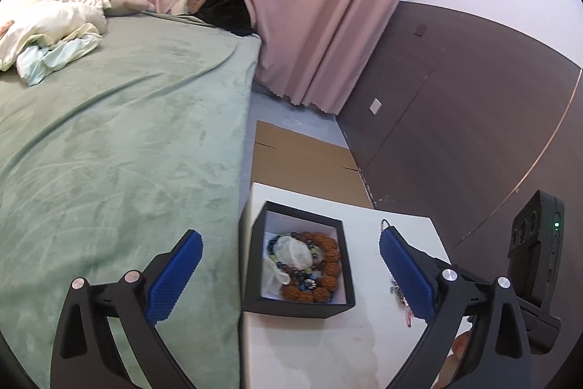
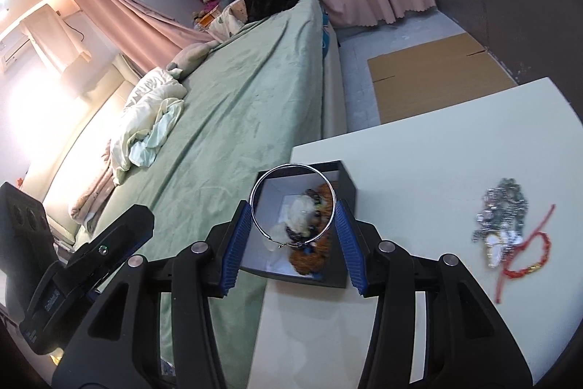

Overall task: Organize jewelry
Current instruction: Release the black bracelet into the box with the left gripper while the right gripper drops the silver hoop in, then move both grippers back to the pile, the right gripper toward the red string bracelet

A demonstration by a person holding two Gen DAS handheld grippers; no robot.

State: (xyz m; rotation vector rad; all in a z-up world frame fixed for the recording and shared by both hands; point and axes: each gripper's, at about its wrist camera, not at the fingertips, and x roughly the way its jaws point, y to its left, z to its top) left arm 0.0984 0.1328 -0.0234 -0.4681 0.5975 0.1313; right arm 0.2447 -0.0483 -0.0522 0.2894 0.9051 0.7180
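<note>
In my left wrist view, my left gripper [image 1: 289,274] has its blue fingers [image 1: 175,279] spread wide apart, and nothing is between them. One finger hangs over the green bed cover [image 1: 127,141] and the other over the white table [image 1: 328,352]. The black box [image 1: 297,256] sits on the table near the edge by the bed, right in the gap between my fingers but lower down. Inside it I see a brown bead bracelet [image 1: 328,261], a pale stone piece [image 1: 293,252] and some dark beads (they are all piled together, so I cannot count them). A flat sheet of brown cardboard [image 1: 302,155] lies on the floor past the table, and a pink curtain [image 1: 328,6] hangs behind it. In my right wrist view, my right gripper [image 2: 293,239] is clamped on a thin silver bangle [image 2: 293,205], with one blue pad on each side of the ring. The bangle is held up over the black box [image 2: 346,185]. Farther right on the table lie a silver chain pile [image 2: 501,210] and a red string bracelet [image 2: 528,254], touching each other and well apart from the box.
</note>
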